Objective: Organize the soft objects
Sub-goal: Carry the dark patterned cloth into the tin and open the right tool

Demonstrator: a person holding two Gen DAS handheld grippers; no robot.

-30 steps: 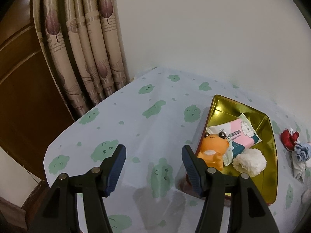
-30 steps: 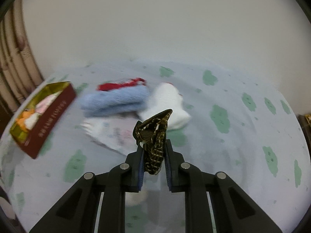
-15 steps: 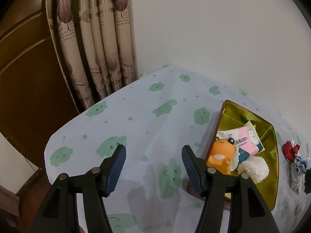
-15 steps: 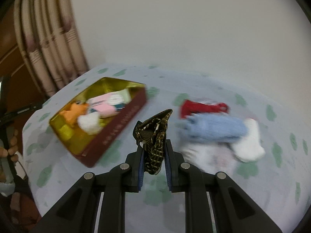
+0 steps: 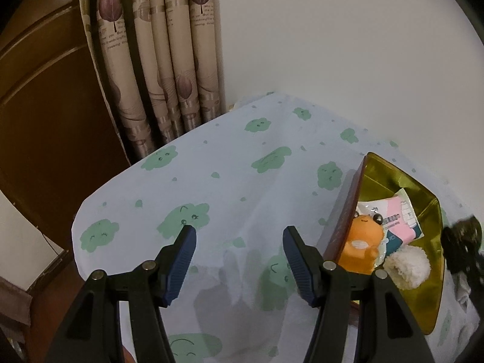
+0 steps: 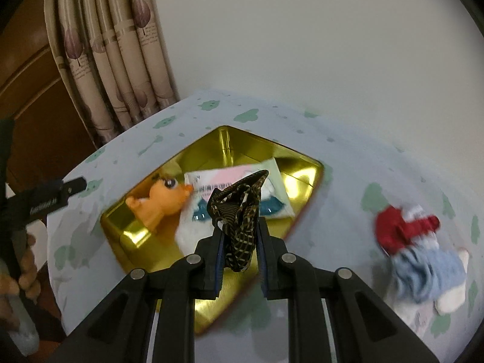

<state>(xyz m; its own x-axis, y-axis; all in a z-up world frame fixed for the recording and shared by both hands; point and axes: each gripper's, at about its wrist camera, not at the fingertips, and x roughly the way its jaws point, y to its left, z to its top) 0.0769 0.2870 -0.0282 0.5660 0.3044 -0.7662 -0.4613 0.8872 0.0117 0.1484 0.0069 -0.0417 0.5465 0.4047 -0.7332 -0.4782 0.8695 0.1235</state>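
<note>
The dark cloth pinched in the right gripper should be light and limp; it folds and sags over the jaws, so it will drop in a heap where it is let go and may cling to a pad. It is held by a bunched fold near its lower half, which looks secure enough. It is black or dark brown with a fine gold lattice print, crumpled, one corner standing up toward the centre of the right wrist frame.

It hangs over the gold tin, mid-frame, above a white fluffy piece and a pink-and-white packet. An orange toy lies in the tin's left half. At right of that frame, on the tablecloth, sits a blurred pile: a red piece, a blue one and something white under them, probably socks, though motion blur hides their edges.

The left gripper has its jaws wide apart and holds nothing, low centre in its own view, over bare cloth beside the tin's left wall. The curtain fills the upper left.
</note>
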